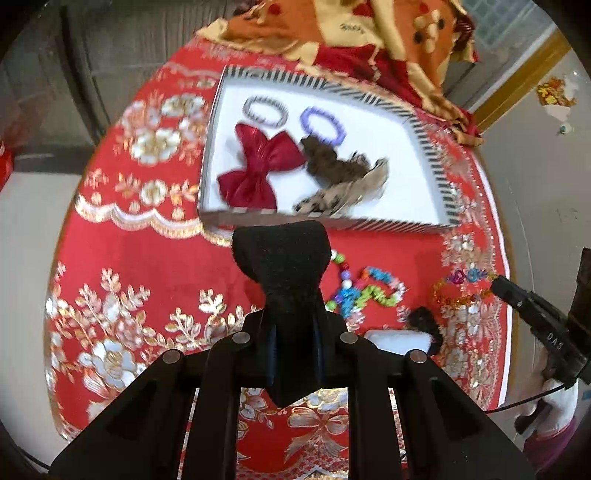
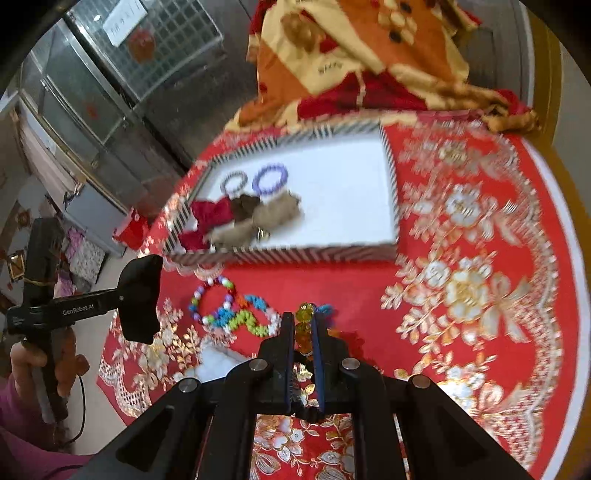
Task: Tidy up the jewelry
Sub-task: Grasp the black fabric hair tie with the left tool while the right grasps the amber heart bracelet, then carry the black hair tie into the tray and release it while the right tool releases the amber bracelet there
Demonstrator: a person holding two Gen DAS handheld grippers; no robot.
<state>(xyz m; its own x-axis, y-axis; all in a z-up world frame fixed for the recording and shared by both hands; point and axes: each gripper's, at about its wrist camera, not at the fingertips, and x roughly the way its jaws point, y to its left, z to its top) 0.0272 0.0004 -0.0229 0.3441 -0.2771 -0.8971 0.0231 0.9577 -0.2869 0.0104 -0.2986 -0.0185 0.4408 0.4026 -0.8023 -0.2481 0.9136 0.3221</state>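
Note:
A striped-rim white tray [image 1: 424, 133] [image 2: 354, 206] holds a grey bracelet [image 1: 264, 110], a purple bracelet [image 1: 323, 123], a red bow [image 1: 258, 164] and brown bows [image 1: 343, 177]. My left gripper [image 1: 282, 240] is shut and empty, just in front of the tray's near rim; it also shows in the right wrist view [image 2: 142, 295]. My right gripper [image 2: 303, 325] is shut on an amber bead bracelet [image 2: 304, 325], above the red cloth. Two colourful bead bracelets [image 1: 369, 291] [image 2: 236, 310] lie on the cloth between the grippers.
A red and gold embroidered cloth [image 1: 155, 273] [image 2: 480, 280] covers the round table. An orange and red blanket [image 1: 369, 33] [image 2: 369, 55] is heaped behind the tray. A white object [image 1: 397, 341] [image 2: 218, 360] lies on the cloth near the bracelets.

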